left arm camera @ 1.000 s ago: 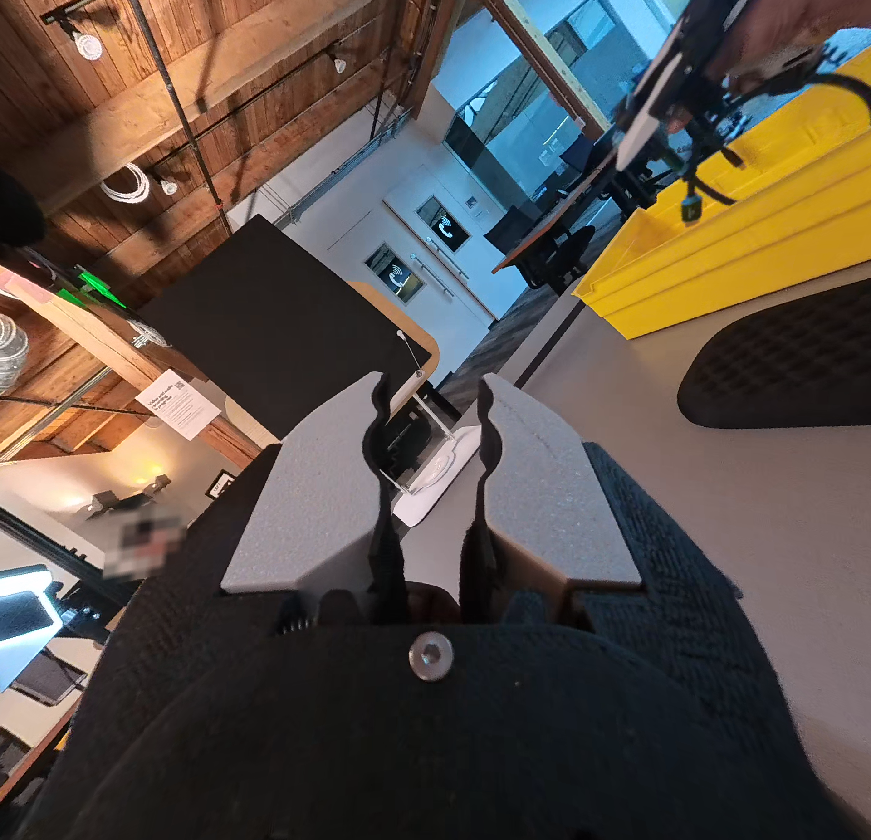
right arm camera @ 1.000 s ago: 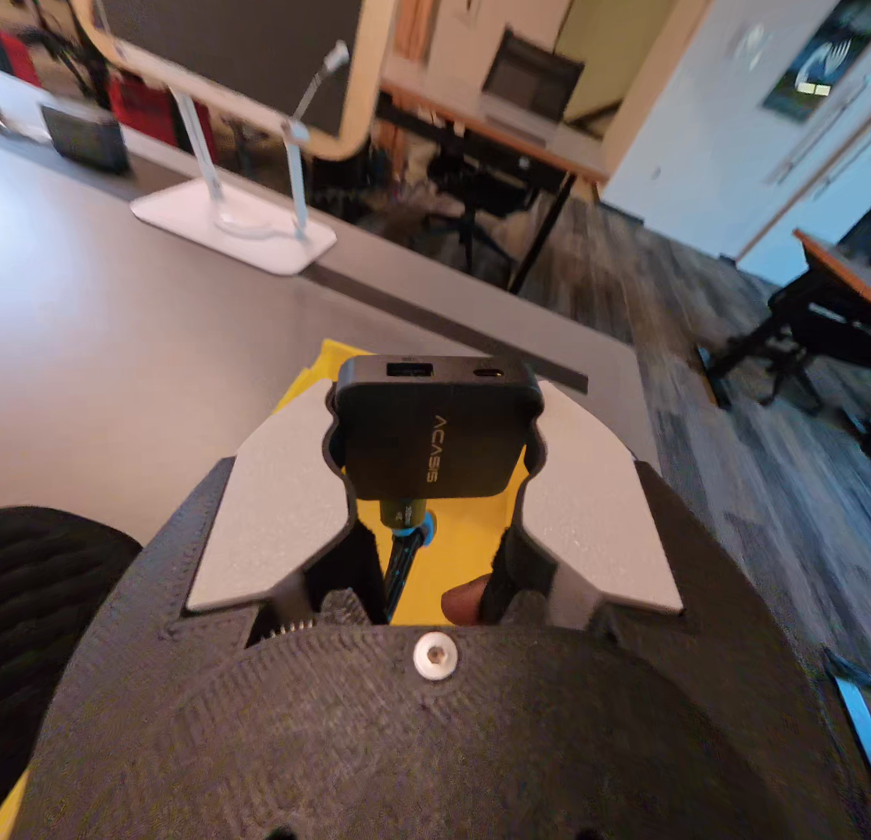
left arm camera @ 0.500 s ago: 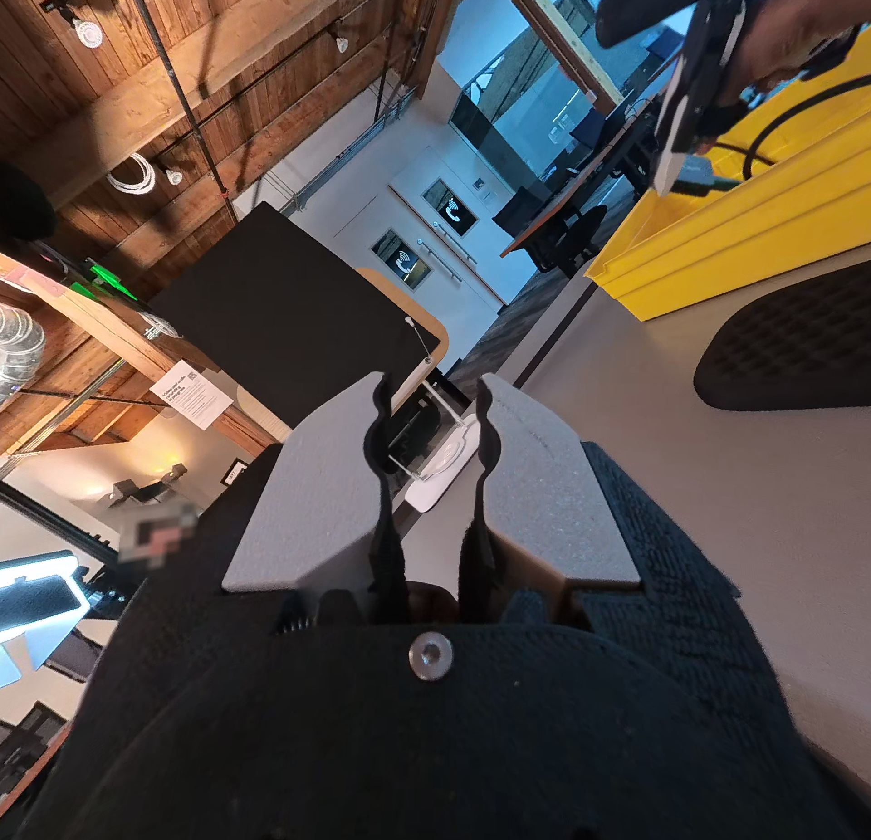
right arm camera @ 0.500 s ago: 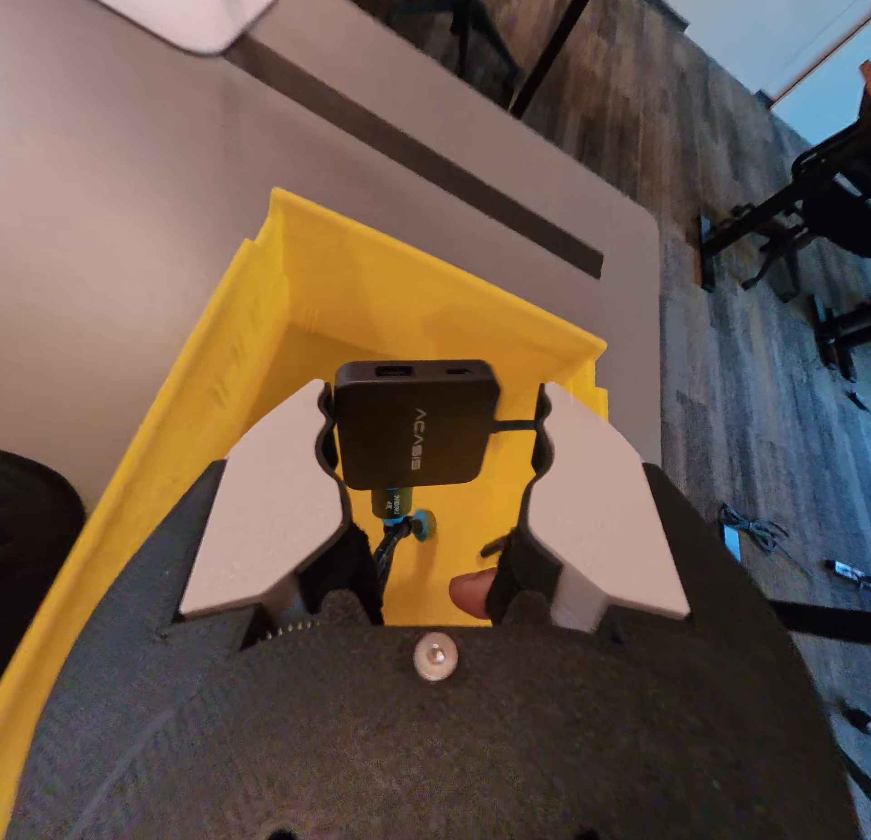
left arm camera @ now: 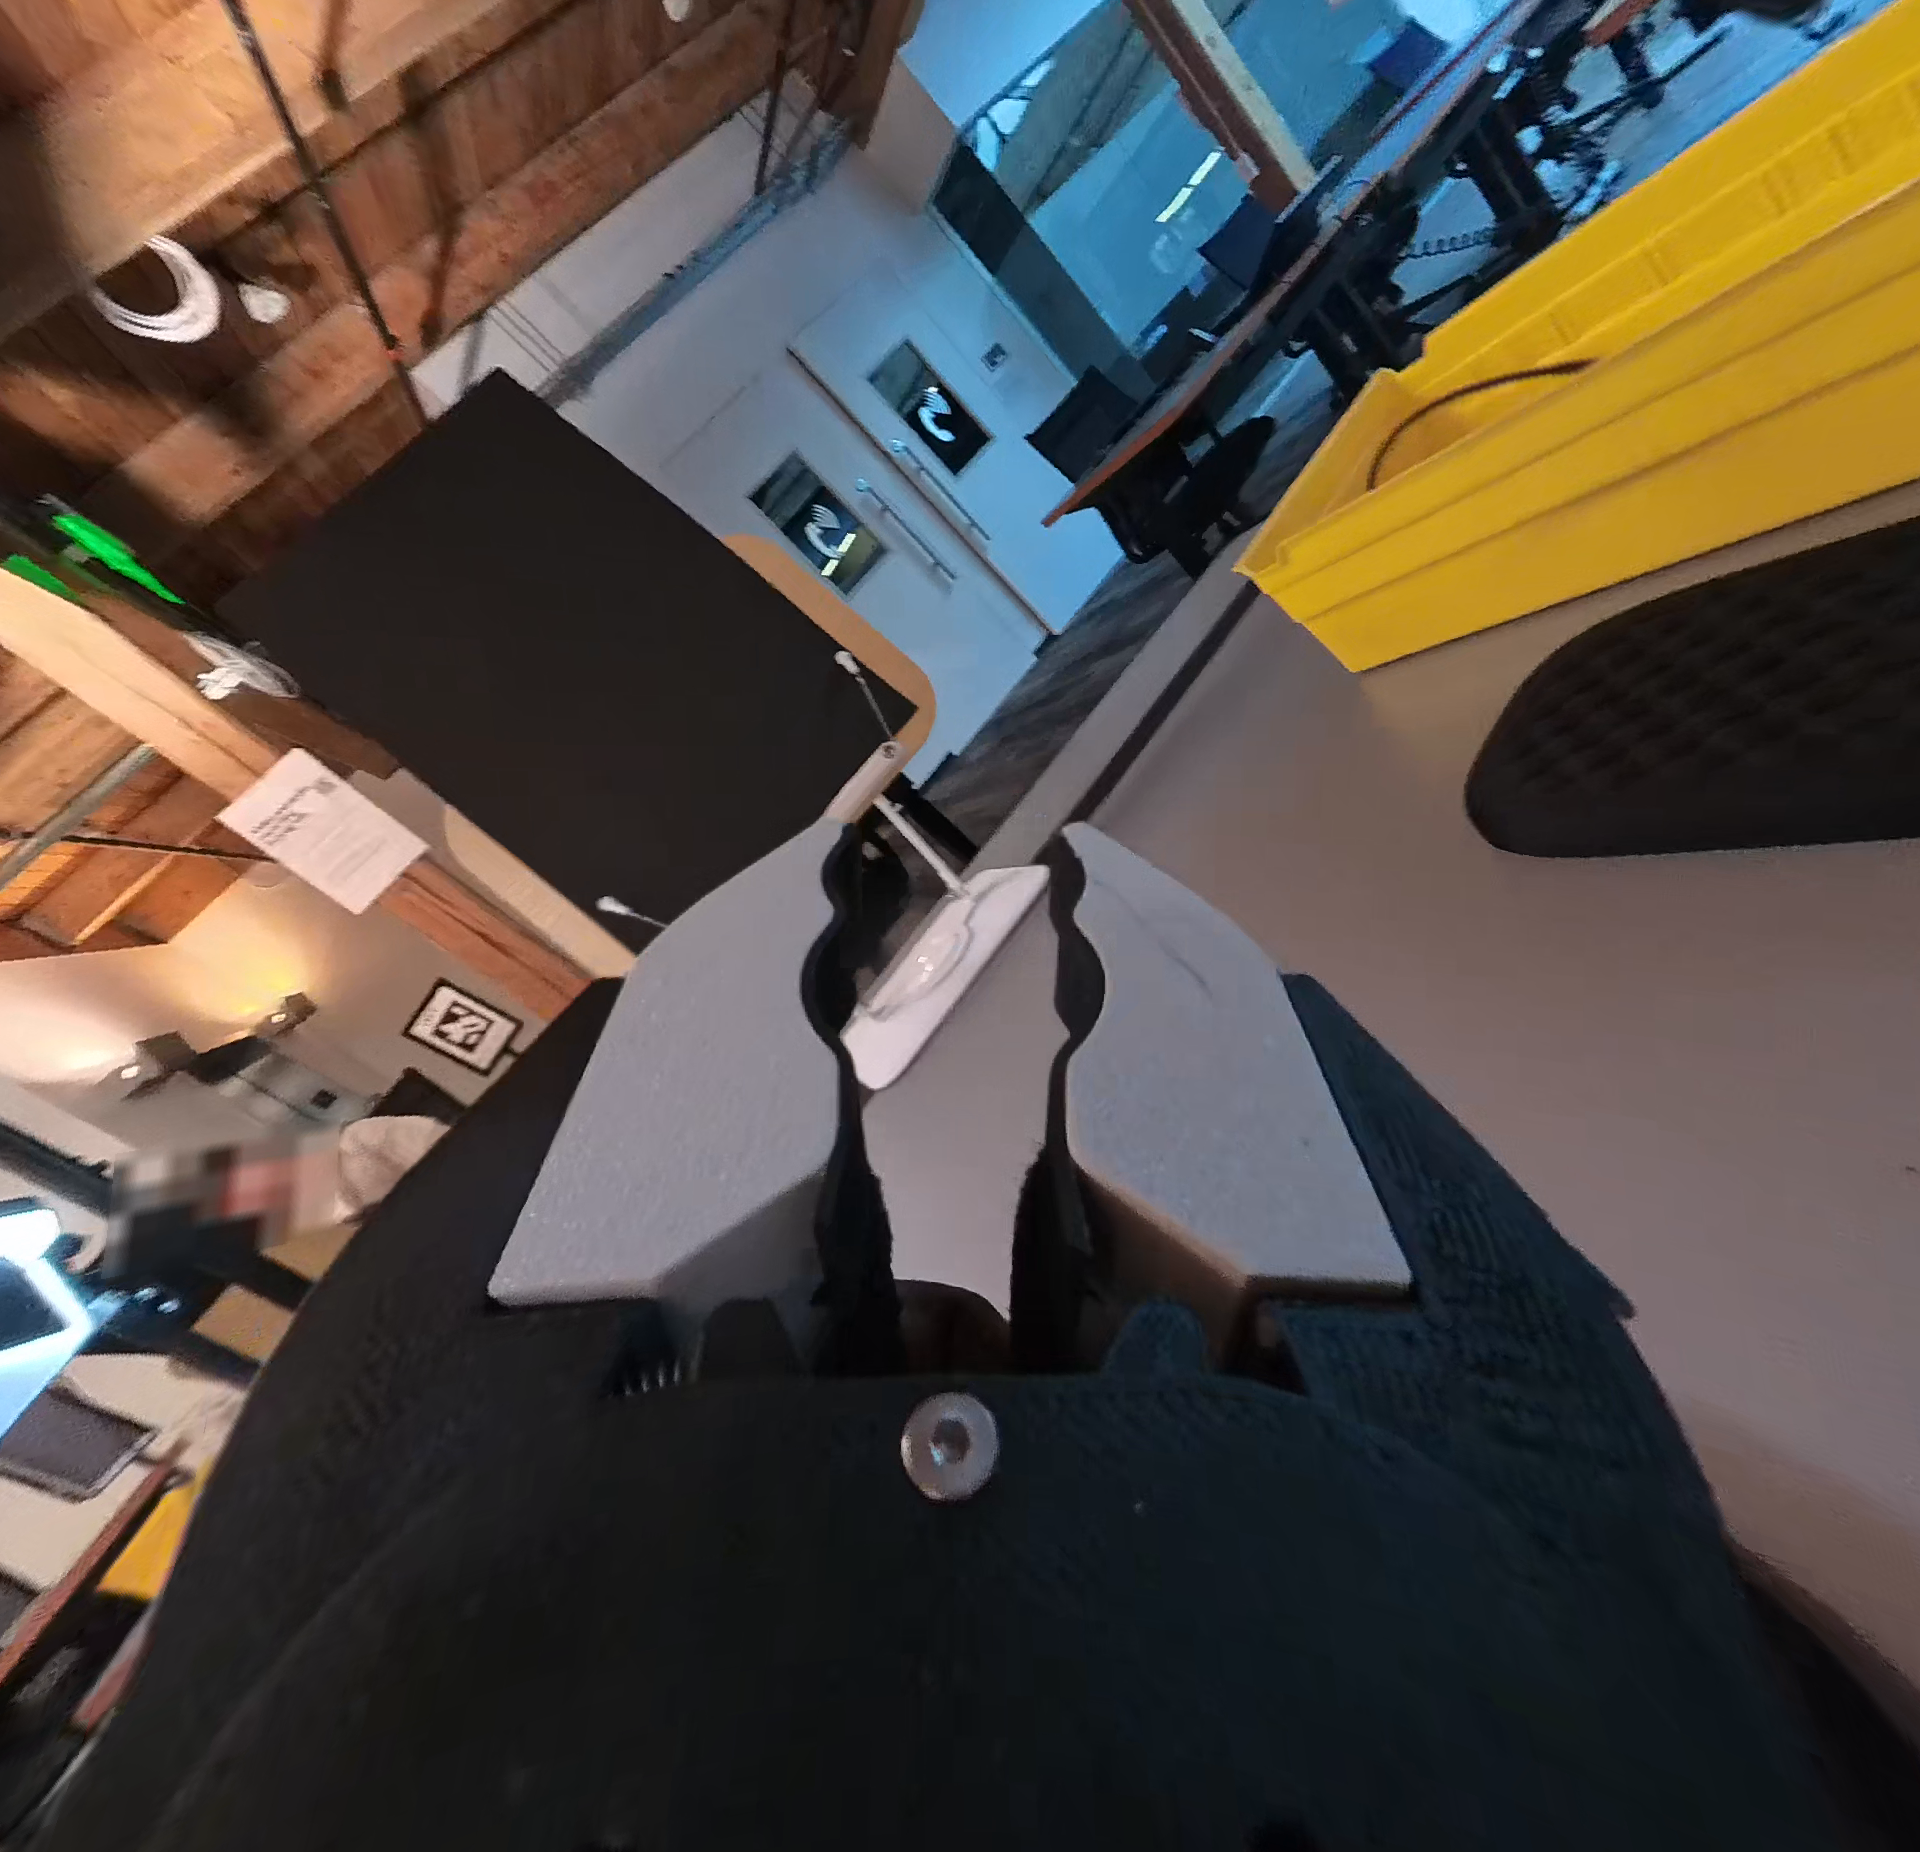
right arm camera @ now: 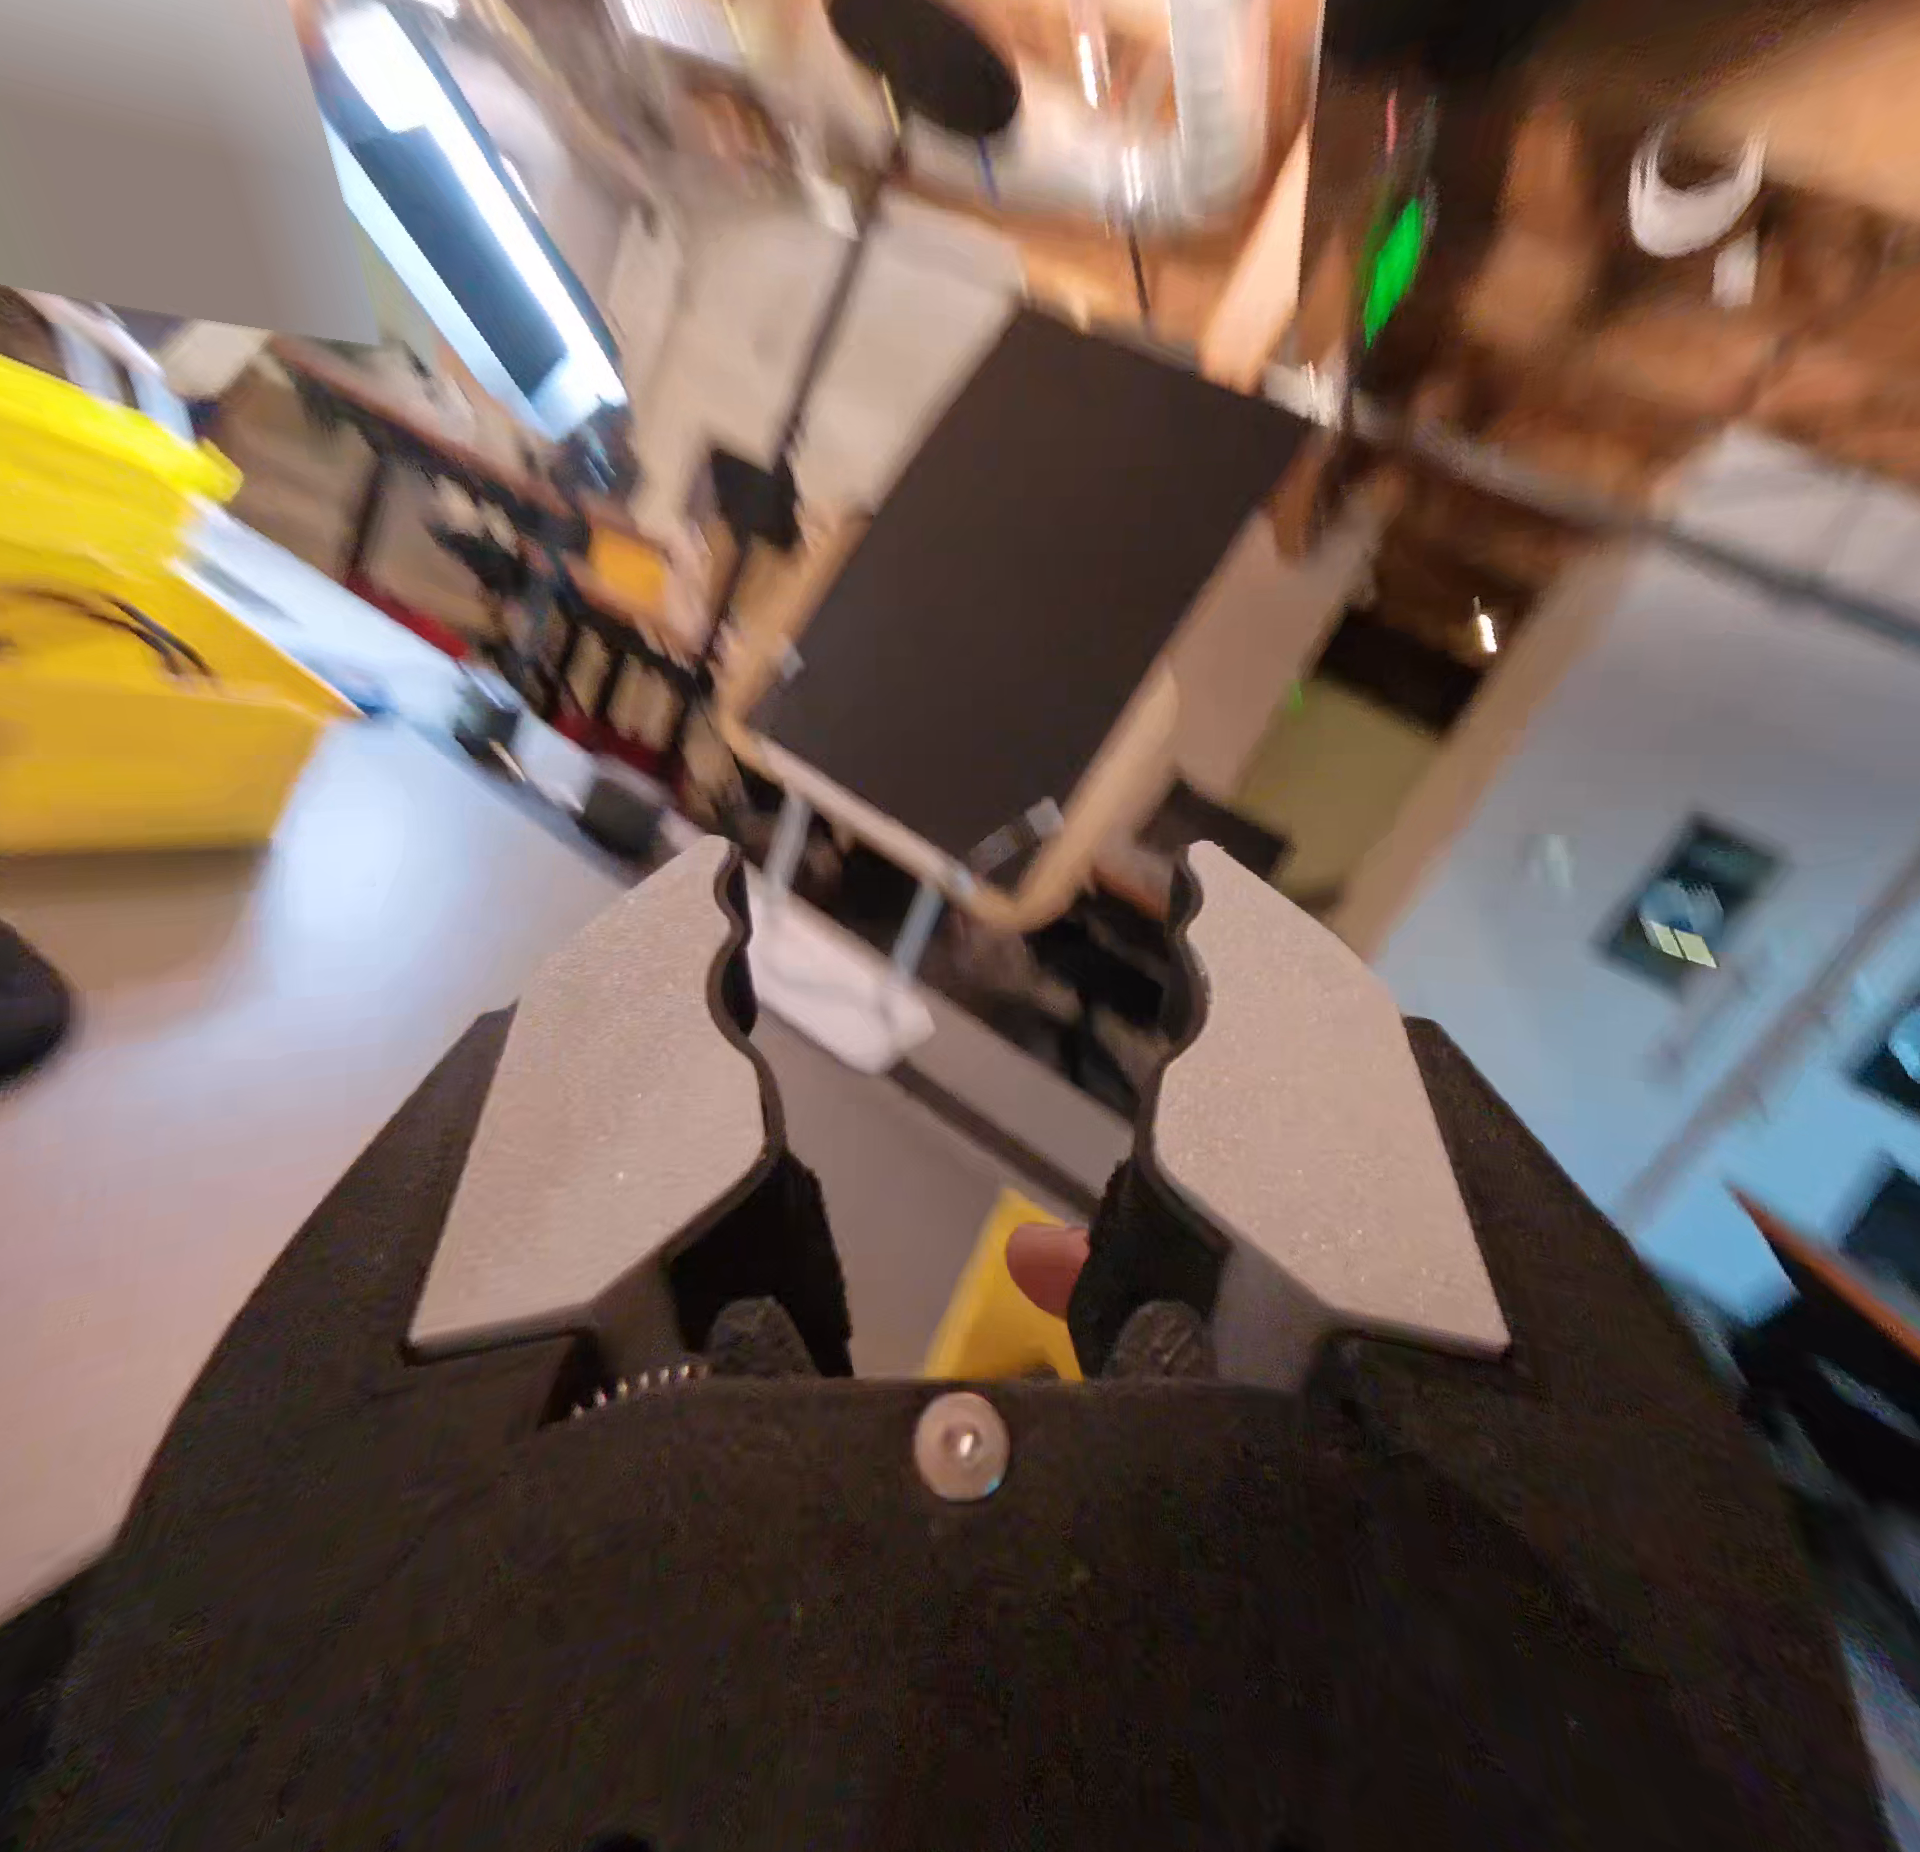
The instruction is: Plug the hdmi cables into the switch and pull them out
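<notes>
My left gripper (left arm camera: 956,846) hovers low over the grey table (left arm camera: 1558,1127), its jaws a little apart and empty. My right gripper (right arm camera: 956,857) is wide open and empty, tilted up toward the room; its view is motion-blurred. The switch is not in view. A thin black cable (left arm camera: 1455,400) loops over the rim of the yellow bin (left arm camera: 1610,472) at the upper right of the left wrist view. In the right wrist view a yellow bin (right arm camera: 135,763) with black cables (right arm camera: 135,628) sits at the left, and a yellow edge (right arm camera: 987,1314) shows below, between the fingers.
A black panel on a white stand (left arm camera: 561,639) stands at the table's far edge, also in the right wrist view (right arm camera: 1018,597). A black textured mat (left arm camera: 1714,722) lies beside the yellow bin. Desks and chairs stand beyond the table.
My right gripper opened, let go of the black switch over the yellow bin and swung up and away. The left gripper stayed almost still.
</notes>
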{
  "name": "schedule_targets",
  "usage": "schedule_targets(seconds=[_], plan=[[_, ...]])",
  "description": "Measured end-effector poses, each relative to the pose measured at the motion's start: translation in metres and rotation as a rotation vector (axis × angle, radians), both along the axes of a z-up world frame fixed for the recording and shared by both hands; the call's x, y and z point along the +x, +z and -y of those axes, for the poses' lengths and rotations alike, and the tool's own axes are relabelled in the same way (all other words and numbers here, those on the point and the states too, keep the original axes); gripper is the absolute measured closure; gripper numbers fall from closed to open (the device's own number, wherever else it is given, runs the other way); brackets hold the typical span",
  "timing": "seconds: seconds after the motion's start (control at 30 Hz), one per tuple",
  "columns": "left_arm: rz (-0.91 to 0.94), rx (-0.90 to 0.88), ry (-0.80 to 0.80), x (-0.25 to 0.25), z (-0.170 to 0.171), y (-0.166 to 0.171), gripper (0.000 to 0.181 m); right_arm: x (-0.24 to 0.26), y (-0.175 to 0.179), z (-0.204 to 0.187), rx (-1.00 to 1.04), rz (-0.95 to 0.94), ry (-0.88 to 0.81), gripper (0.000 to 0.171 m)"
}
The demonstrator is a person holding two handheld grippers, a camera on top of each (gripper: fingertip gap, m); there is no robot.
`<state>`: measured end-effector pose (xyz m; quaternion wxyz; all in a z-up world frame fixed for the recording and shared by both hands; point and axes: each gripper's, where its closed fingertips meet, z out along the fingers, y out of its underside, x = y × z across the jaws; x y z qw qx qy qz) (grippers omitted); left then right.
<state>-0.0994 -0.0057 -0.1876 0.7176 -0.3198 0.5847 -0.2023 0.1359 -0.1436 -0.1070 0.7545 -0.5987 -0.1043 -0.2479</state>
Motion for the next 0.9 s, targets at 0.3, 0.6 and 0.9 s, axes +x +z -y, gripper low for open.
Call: schedule_targets(seconds=[0.3, 0.6, 0.9], plan=[[-0.106, -0.091, -0.005, 0.004, -0.001, -0.017, 0.146, -0.082, -0.071, -0.037, 0.187, 0.009, 0.226, 0.107], [0.047, -0.364, 0.445, -0.106, -0.118, 0.004, 0.145, -0.088, -0.157, -0.091, -0.127, -0.022, 0.251, 0.105], [-0.290, -0.243, 0.563, -0.138, -0.193, -0.026, 0.144, -0.096, -0.170, -0.098, -0.213, 0.048, 0.255, 0.108]])
